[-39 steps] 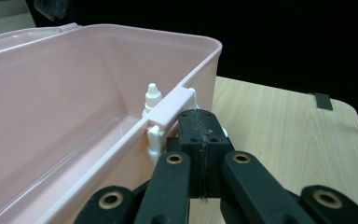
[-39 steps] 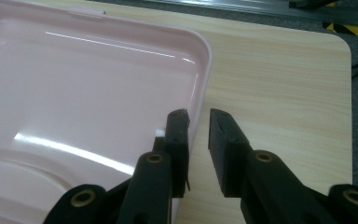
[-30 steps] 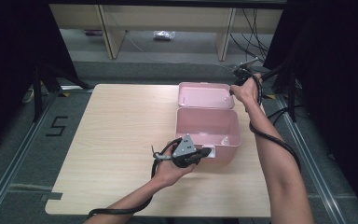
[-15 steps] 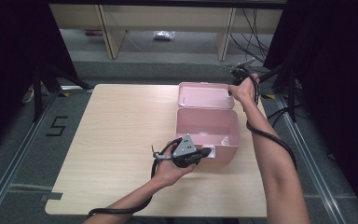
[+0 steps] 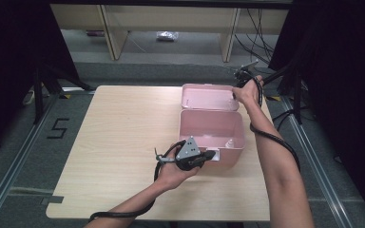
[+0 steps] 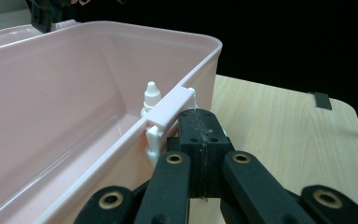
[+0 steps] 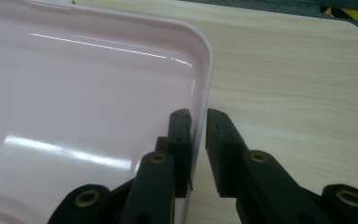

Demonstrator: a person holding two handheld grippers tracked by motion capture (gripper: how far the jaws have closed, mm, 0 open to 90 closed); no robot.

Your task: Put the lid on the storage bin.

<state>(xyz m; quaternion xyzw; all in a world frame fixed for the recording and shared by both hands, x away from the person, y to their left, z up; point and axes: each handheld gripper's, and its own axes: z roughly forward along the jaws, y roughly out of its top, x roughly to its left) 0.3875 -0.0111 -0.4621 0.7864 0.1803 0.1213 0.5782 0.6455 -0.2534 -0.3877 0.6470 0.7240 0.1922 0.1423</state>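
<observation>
Two hand-held grippers at an open pink box [image 5: 211, 128] on a wooden table [image 5: 119, 142].

The box stands right of the table's middle, its lid [image 5: 206, 97] swung back and lying open behind it. The left gripper [image 5: 209, 155] is at the box's near wall; in the left gripper view [image 6: 200, 126] its jaws are pressed fully together just beside the white latch [image 6: 168, 112] on the rim, nothing between them. A small white bottle [image 6: 151, 95] stands inside the box behind the latch. The right gripper [image 7: 198, 123] straddles the lid's edge at its far right corner: one jaw inside the rim, one outside, the gap narrow and just closing further, the outer pad not yet on the rim.
</observation>
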